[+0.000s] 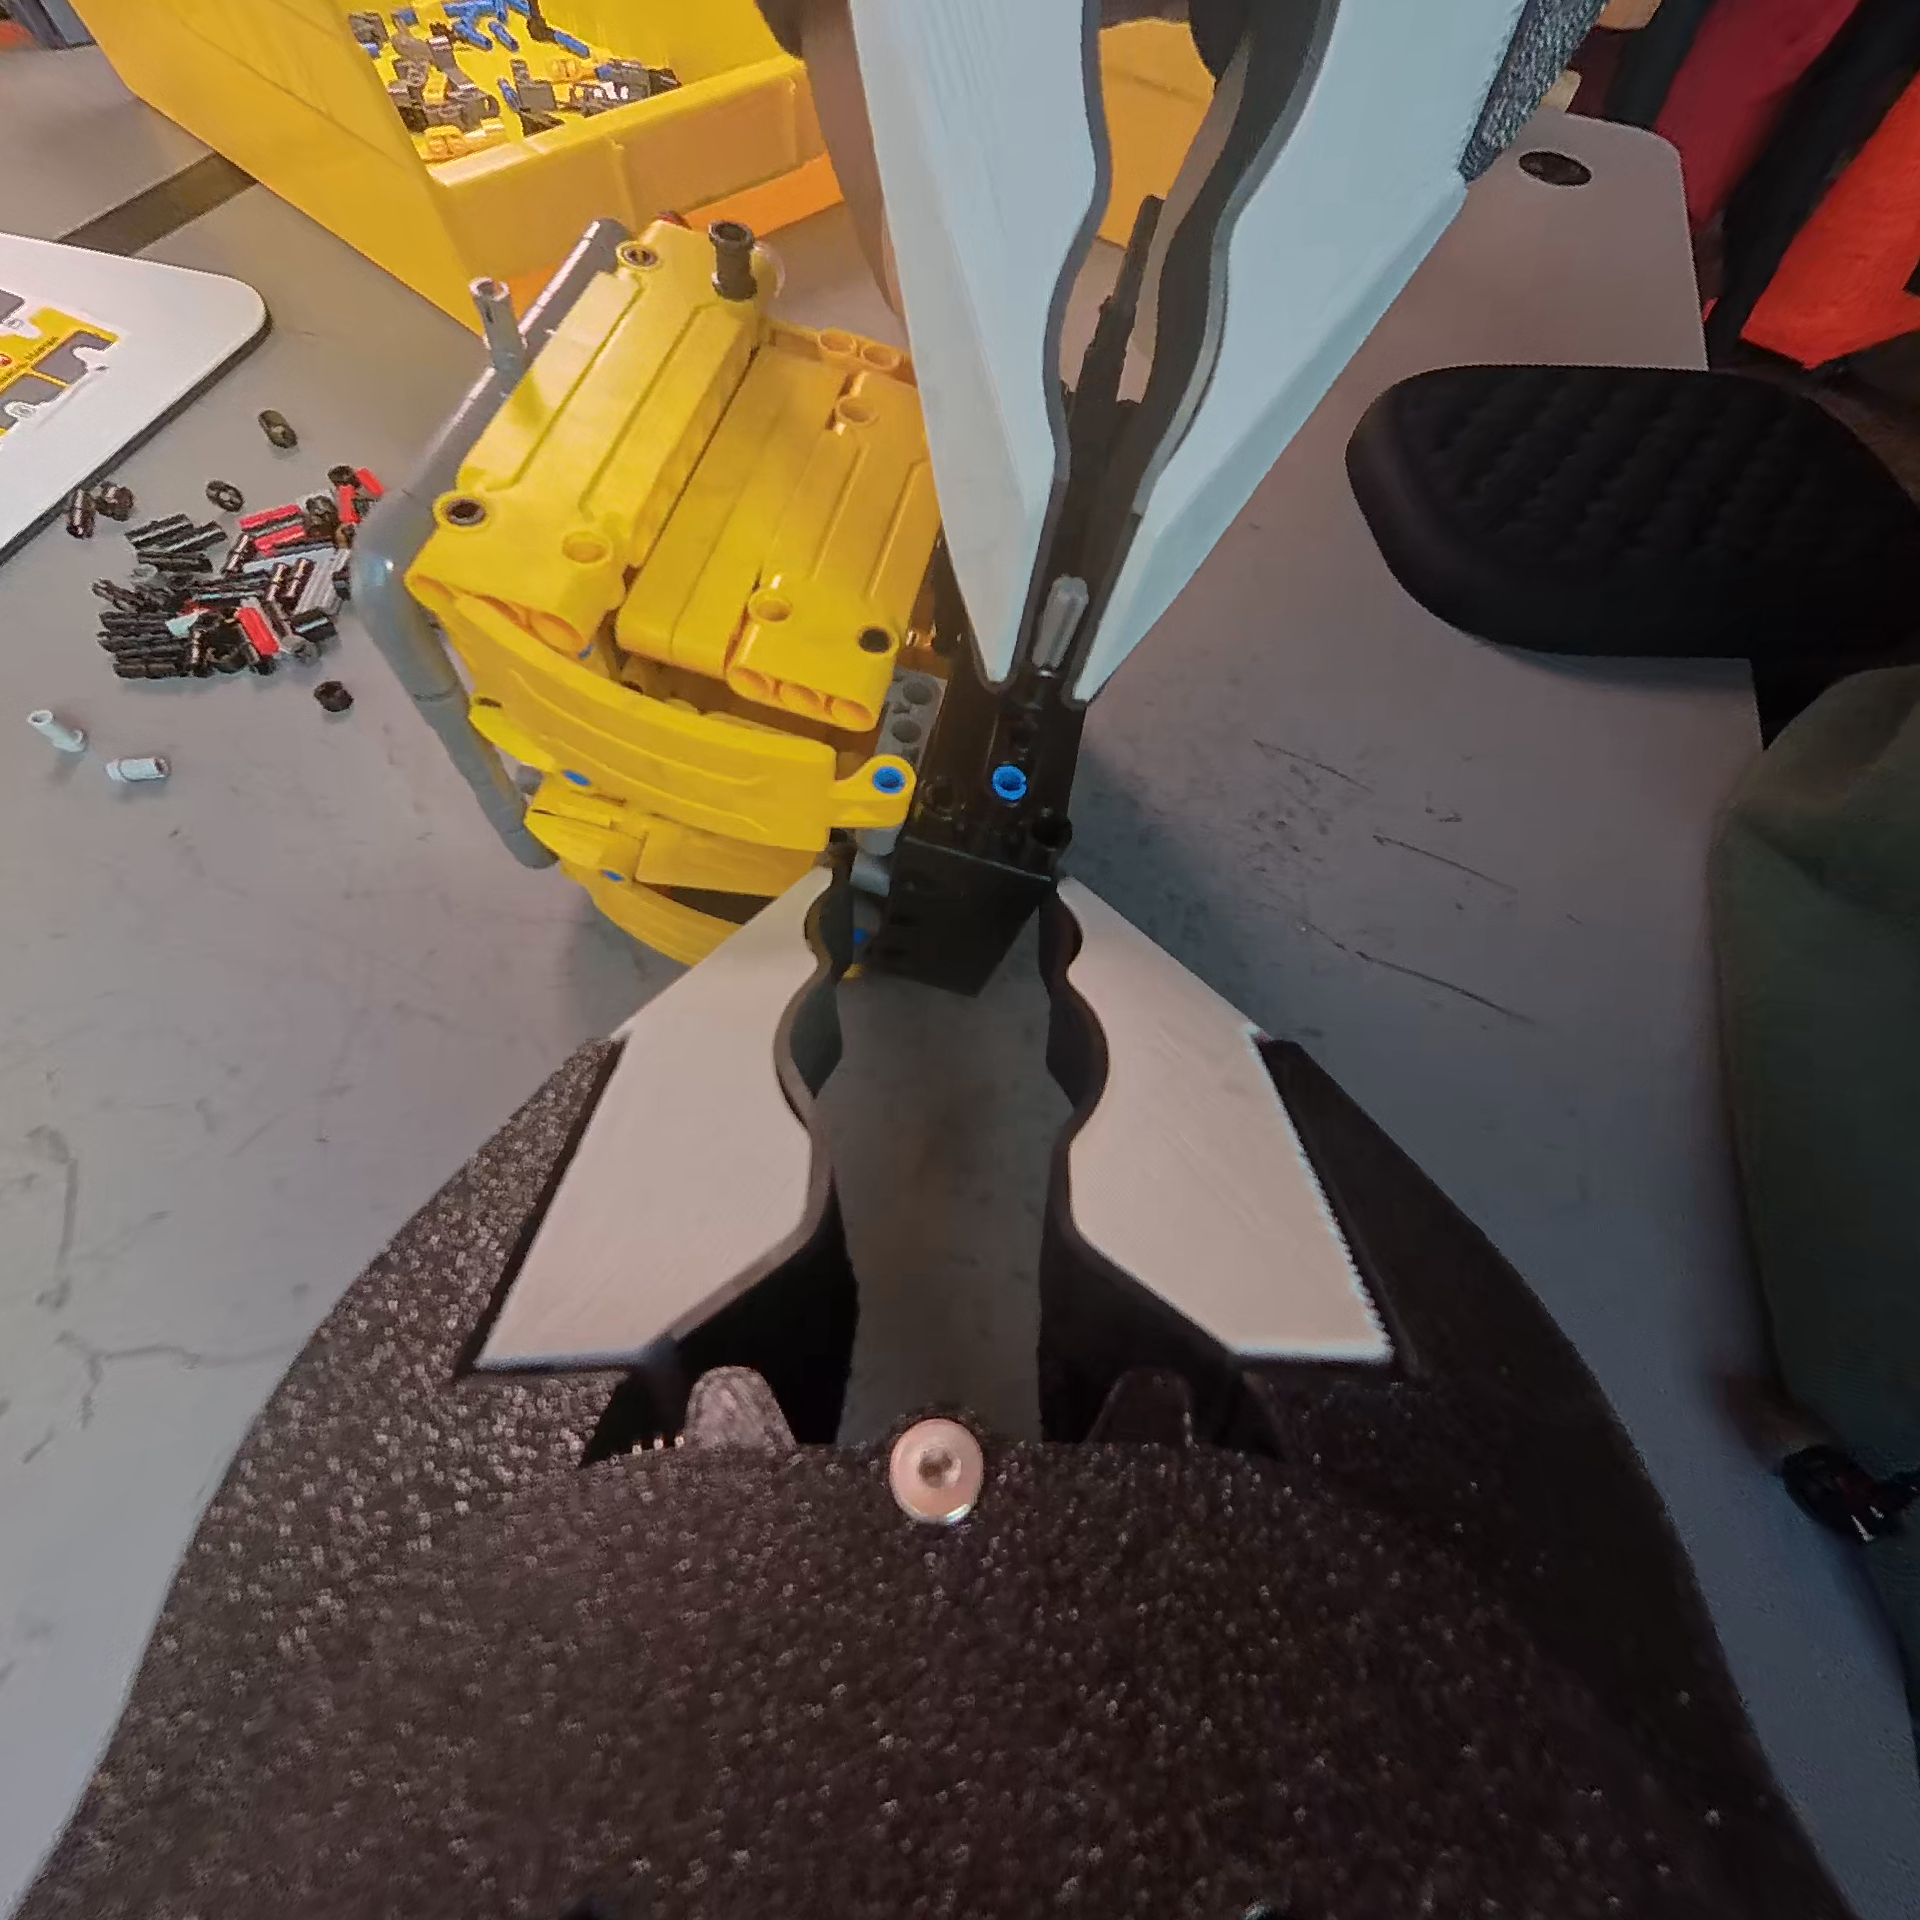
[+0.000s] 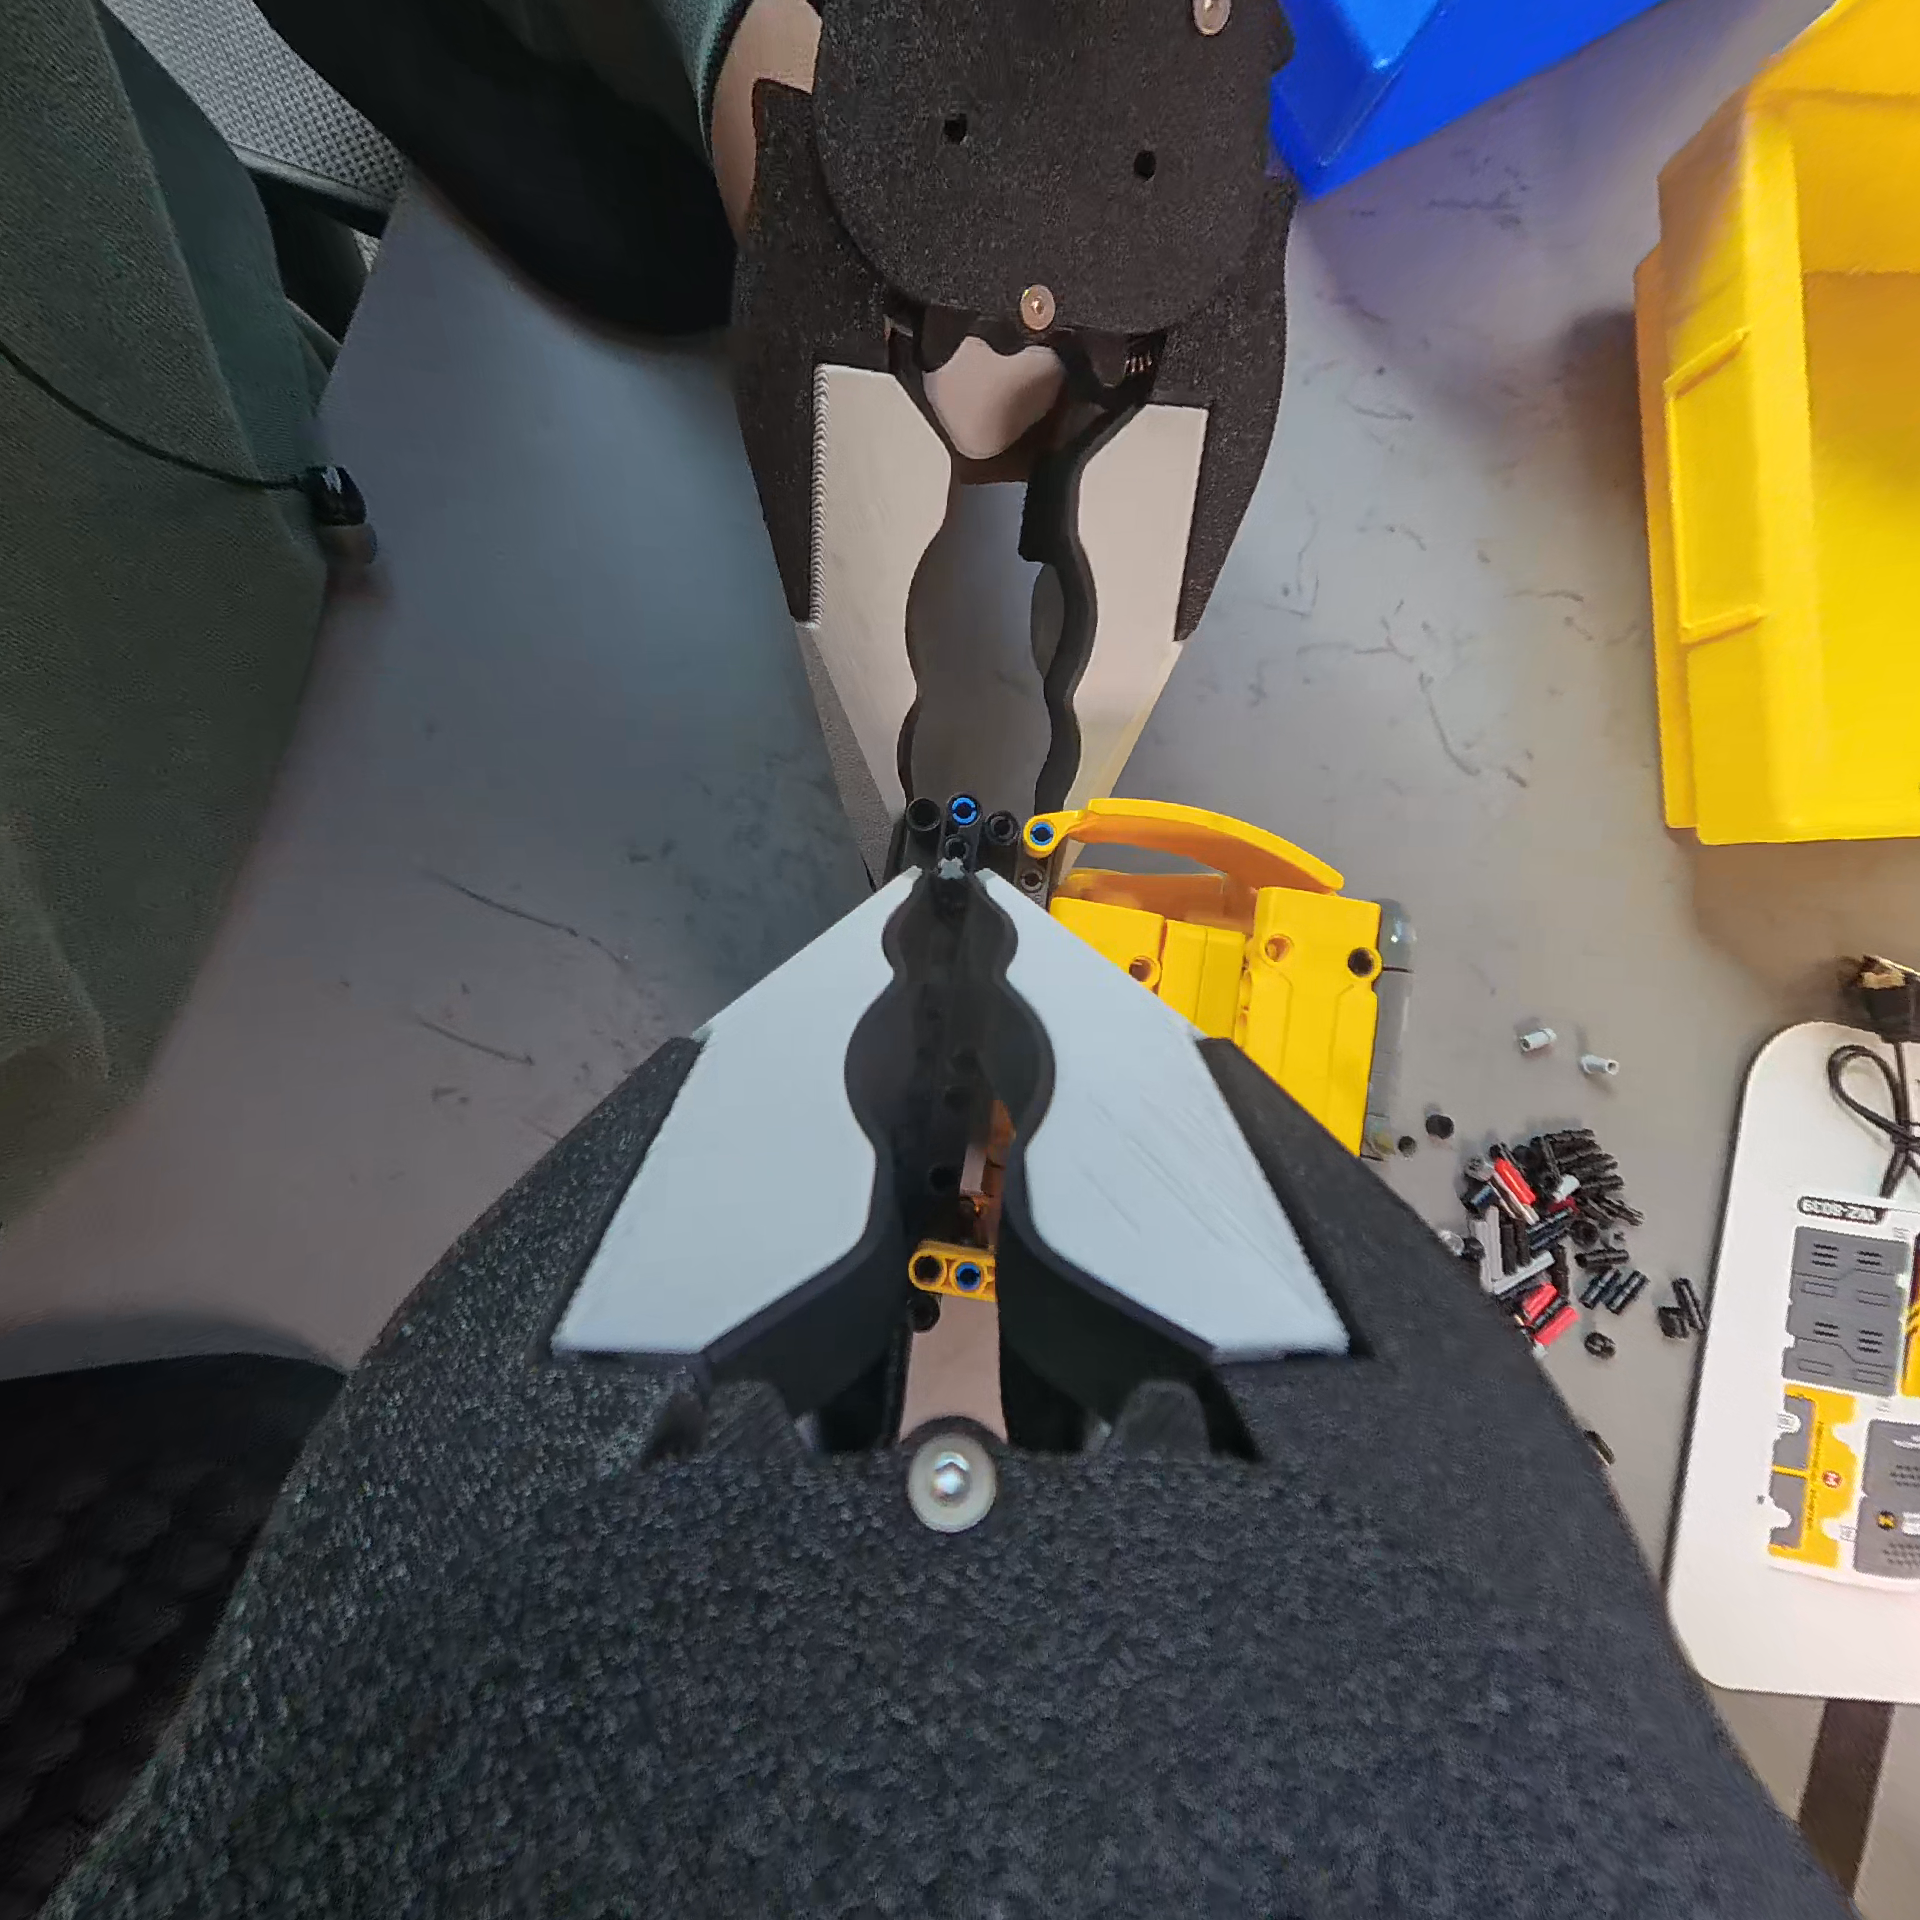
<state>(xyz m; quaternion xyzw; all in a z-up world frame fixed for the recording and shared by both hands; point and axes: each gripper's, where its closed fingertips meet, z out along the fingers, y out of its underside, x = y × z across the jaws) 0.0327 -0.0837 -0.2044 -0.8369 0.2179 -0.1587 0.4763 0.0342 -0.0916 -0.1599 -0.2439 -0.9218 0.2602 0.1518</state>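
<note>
Writing shows in one place only: a printed sheet (image 2: 1849,1392) of grey and yellow sticker shapes, lying on a white board (image 2: 1745,1558) on the table. It bears a short code at its top and small marks. In the left wrist view the sheet (image 1: 42,353) is too blurred to read.

Bare table (image 1: 1351,831) right — pins (image 1: 208,592) left

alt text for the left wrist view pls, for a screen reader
The left gripper grips the black beam end of a yellow brick model on a grey table, while the right gripper holds a small grey pin over it. Loose pins lie at left, yellow bins behind.
</note>
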